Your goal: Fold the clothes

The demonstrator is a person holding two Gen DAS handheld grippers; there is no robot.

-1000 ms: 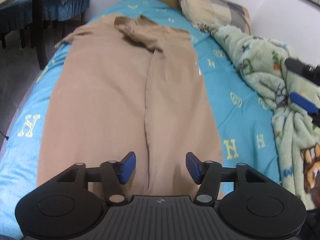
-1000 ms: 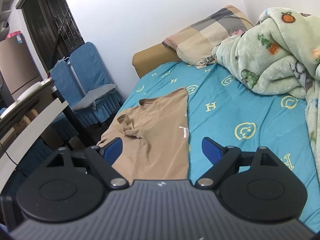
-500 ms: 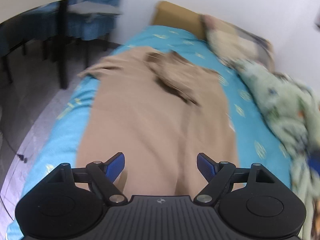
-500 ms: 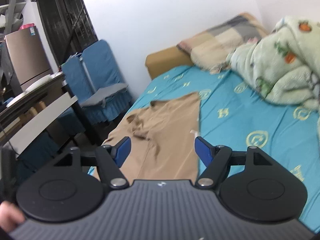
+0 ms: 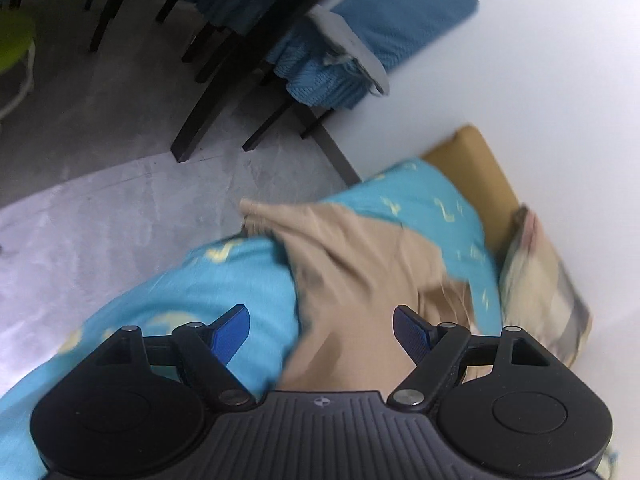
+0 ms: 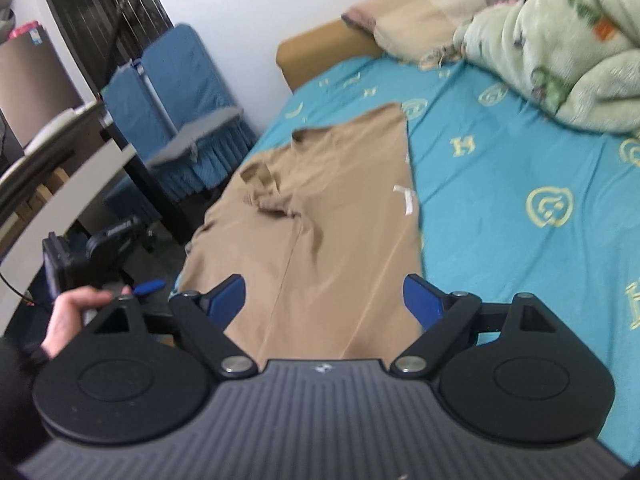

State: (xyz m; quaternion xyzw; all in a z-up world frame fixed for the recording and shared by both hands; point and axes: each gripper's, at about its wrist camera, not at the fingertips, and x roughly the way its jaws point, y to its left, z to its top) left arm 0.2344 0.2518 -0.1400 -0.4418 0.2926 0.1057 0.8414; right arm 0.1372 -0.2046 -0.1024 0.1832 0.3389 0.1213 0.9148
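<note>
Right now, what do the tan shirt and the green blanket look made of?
Tan shirt: thin, matte knit, probably cotton or a blend; it lies flat with soft, shallow creases. Green blanket: thick plush fleece, apparently; fuzzy surface and bulky rounded folds.

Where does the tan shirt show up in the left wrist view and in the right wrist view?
Left wrist: tan shirt lies centre, blurred, running down between the open fingers.
Right wrist: tan shirt lies centre-left, along the bed's left edge.
Shared landmark: the plaid pillow at the head of the bed.
</note>
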